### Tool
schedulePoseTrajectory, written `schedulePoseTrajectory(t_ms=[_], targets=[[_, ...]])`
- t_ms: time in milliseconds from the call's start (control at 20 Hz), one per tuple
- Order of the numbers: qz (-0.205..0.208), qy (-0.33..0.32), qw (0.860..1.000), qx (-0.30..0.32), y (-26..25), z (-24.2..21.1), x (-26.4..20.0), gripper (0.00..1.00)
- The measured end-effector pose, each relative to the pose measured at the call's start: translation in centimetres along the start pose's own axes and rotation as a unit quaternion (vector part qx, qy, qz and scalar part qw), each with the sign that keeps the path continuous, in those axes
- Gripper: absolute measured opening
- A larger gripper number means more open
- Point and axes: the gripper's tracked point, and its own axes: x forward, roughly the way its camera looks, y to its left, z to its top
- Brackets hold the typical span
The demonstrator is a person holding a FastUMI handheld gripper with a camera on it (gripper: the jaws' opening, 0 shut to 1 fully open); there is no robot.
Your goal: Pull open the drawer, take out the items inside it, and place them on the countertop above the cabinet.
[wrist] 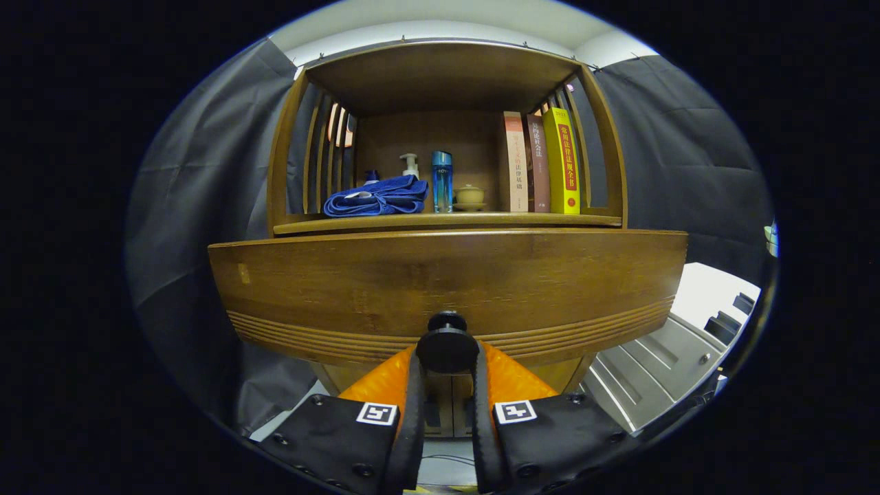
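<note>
Fingers (pixel 447 385) apparently around drawer knob (pixel 447 347)

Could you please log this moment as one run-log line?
phase: drawer pull | gripper: shut on drawer knob | drawer front: near camera | countertop: blue cloth, bottles, books

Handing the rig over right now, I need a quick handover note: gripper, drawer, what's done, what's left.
Gripper: fingers closed around the drawer's round knob, one on each side.
Drawer front: wooden, just ahead of the fingers; how far it is pulled out cannot be told, and its inside is hidden.
Countertop above: already carries a blue cloth, pump bottle, blue bottle, small teapot and three books.
Done: knob grasped.
Left: pull the drawer open, lift the items out, set them on the countertop.
</note>
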Motion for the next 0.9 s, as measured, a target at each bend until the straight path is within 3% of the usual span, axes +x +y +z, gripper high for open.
schedulePoseTrajectory(t_ms=[650, 900], targets=[[0.001, -0.003, 1.0, -0.002, 0.0, -1.0, -1.3, 0.38], [-0.001, -0.024, 1.0, -0.008, 0.0, 0.5, -1.2, 0.66]])
